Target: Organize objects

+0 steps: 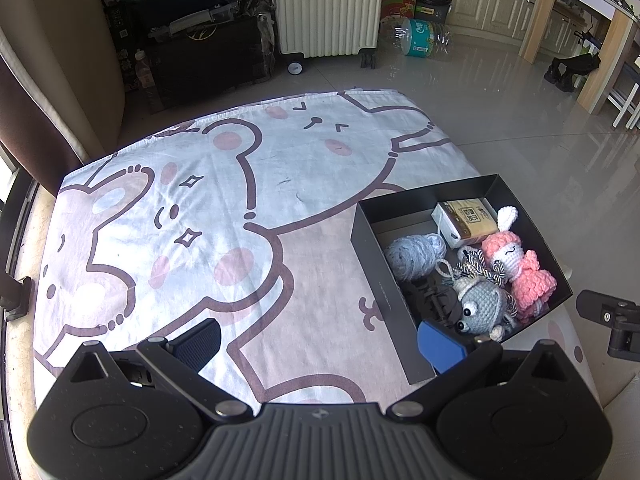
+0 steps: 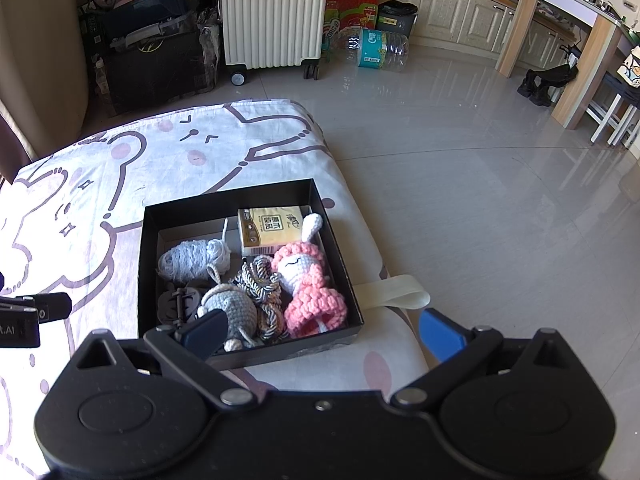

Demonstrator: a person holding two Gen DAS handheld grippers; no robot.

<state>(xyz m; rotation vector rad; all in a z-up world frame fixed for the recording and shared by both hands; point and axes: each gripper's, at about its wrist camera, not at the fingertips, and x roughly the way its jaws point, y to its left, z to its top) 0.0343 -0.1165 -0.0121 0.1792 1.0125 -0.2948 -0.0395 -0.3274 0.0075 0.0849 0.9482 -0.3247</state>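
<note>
Both our grippers, left [image 1: 320,346] and right [image 2: 322,334], hang wide apart, holding nothing. We see the black box [image 2: 146,264] on the bear blanket [image 1: 168,208], full with the pink bunny [image 2: 310,280], grey mouse [image 2: 232,308], yarn [image 2: 192,258] and tissue pack [image 2: 272,228].

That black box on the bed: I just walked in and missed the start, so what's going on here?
A person is tidying small items with a handheld gripper in each hand. The black box sits on the cartoon bedsheet and holds a tissue pack, a grey yarn ball, a pink crochet doll, a grey crochet toy, a twisted cord and a dark hair clip. The left gripper and the right gripper are open and empty.
</note>
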